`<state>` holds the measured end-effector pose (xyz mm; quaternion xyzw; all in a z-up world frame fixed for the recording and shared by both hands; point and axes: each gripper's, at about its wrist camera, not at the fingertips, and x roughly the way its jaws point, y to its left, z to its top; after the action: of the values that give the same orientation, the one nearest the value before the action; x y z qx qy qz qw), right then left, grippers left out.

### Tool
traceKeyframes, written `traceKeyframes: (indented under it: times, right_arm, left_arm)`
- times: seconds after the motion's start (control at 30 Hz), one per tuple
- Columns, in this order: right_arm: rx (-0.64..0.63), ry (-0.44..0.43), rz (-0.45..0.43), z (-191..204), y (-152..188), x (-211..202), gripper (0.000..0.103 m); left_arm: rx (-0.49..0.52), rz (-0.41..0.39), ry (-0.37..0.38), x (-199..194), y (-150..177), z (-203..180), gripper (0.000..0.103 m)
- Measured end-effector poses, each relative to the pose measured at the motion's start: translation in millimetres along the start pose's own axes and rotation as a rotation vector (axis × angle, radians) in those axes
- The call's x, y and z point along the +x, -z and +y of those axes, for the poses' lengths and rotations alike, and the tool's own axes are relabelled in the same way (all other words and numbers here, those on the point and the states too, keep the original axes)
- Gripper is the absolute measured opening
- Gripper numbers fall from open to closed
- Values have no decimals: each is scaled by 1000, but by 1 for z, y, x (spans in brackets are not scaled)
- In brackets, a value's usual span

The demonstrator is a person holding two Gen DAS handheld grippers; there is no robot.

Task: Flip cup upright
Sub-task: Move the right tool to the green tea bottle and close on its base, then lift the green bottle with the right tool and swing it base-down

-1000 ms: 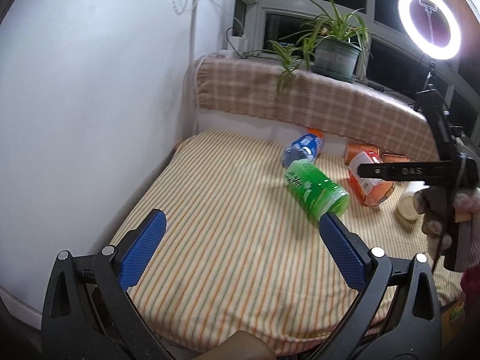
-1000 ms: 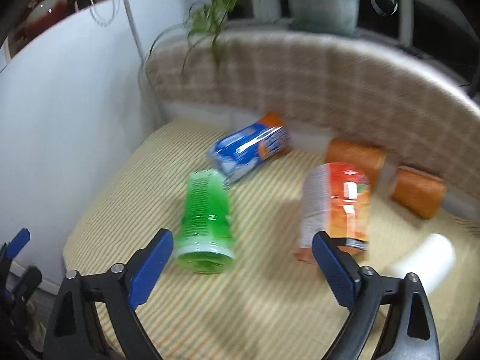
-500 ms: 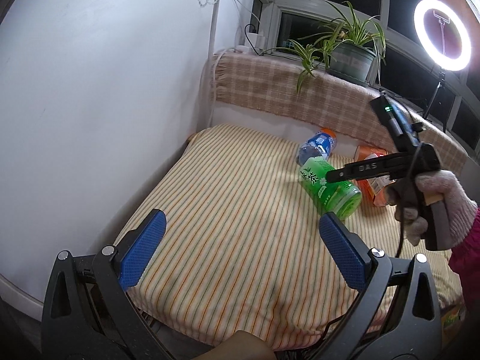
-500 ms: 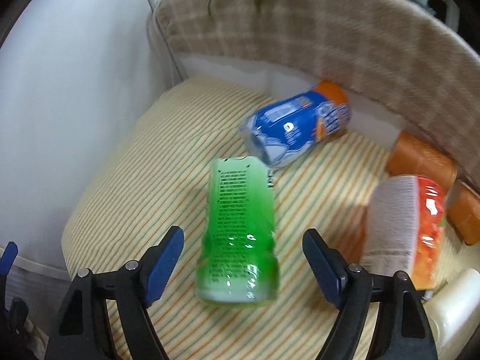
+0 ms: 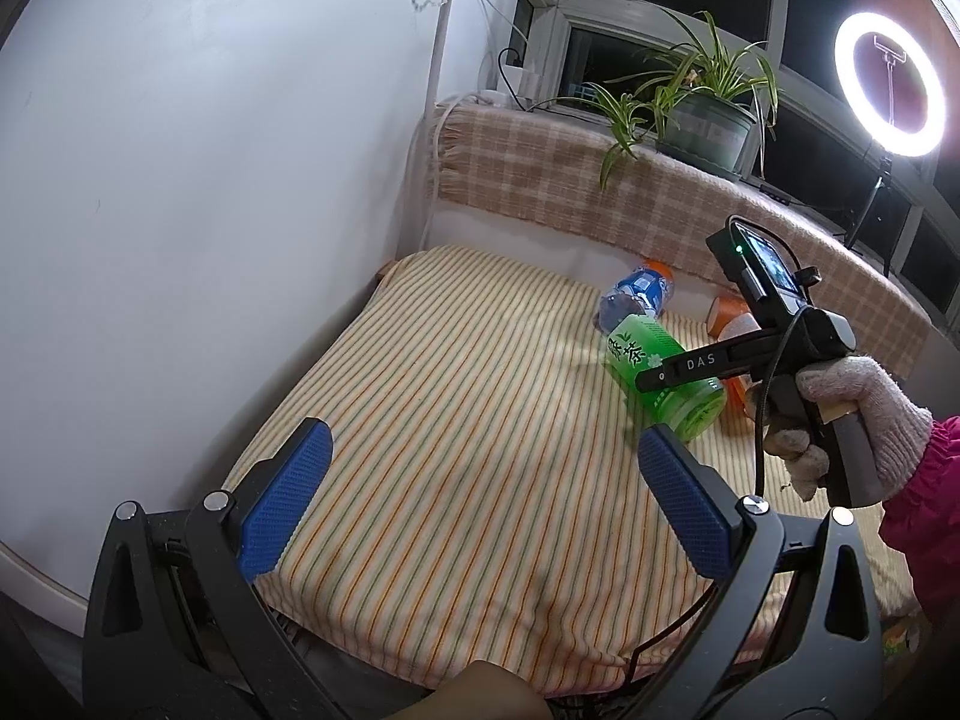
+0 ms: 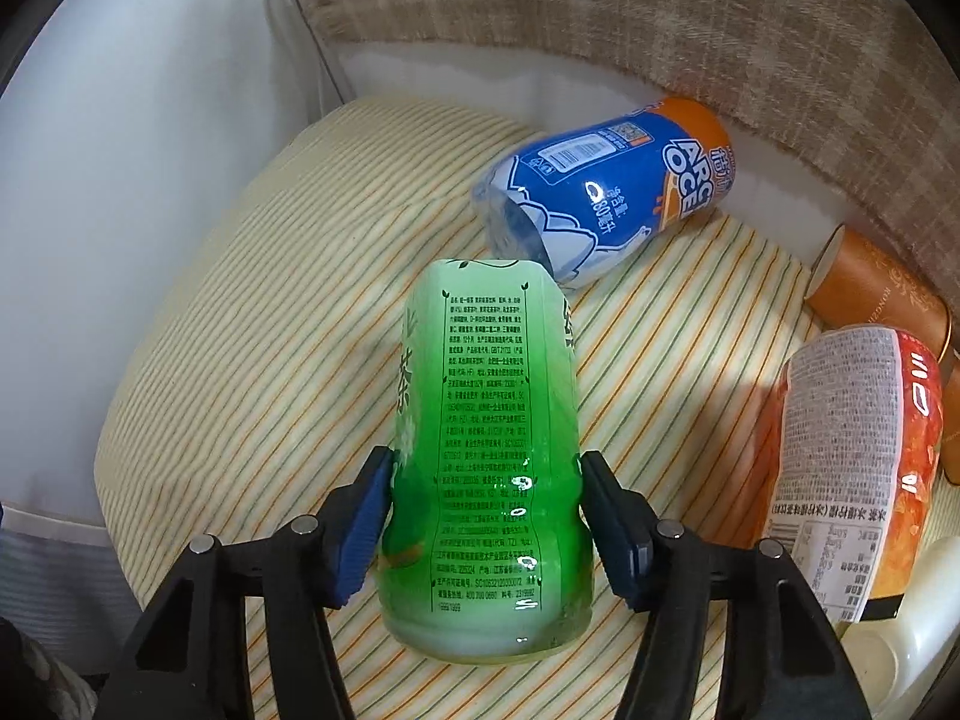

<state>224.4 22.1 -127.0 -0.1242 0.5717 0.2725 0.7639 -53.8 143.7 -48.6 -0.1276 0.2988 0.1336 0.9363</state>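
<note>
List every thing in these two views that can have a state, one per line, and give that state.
Green cup: lying on its side on the cushion, clamped.
Right gripper: shut on the green cup.
Left gripper: open, holding nothing.
Blue cup: lying on its side.
Orange cup: lying on its side.
Ring light: on.
</note>
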Motion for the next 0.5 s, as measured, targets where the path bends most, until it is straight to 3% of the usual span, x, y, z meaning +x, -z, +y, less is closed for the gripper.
traceKeyframes:
  times: [0.5]
  right_arm:
    - [143, -145, -108, -19, 58, -59, 64]
  left_arm:
    - [-4, 36, 67, 10, -2, -11, 103]
